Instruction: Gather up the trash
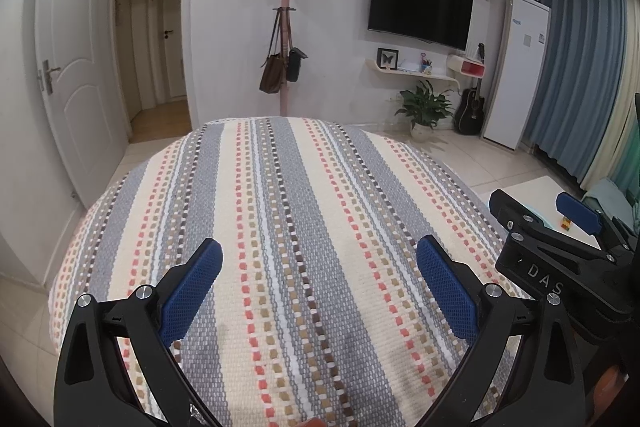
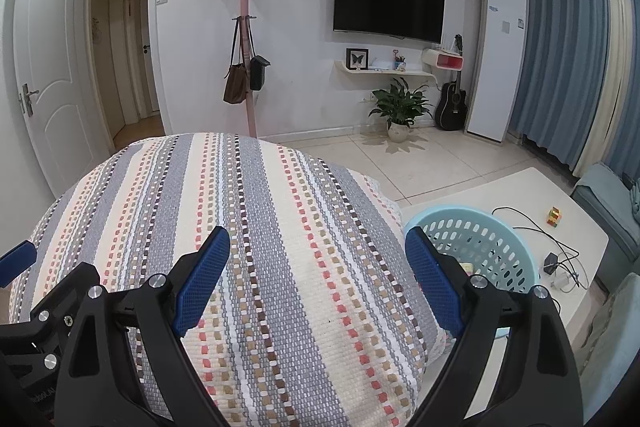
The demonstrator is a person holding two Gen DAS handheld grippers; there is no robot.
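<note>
My left gripper (image 1: 319,247) hangs open over a striped woven cover (image 1: 280,219), with nothing between its blue pads. My right gripper (image 2: 318,239) is open too, above the same striped cover (image 2: 248,227), and holds nothing. In the left wrist view the right gripper (image 1: 532,211) shows at the right edge. A light blue perforated basket (image 2: 480,239) stands on the white table (image 2: 520,195) just right of the cover; something pale lies inside it, partly hidden by my right finger. I see no loose trash on the cover.
On the white table lie a small coloured cube (image 2: 554,217), black cables and a charger (image 2: 552,263). Farther off are a pink coat rack with bags (image 2: 246,67), a potted plant (image 2: 400,107), a guitar (image 2: 452,103), a wall TV (image 2: 390,3) and an open doorway (image 2: 120,47).
</note>
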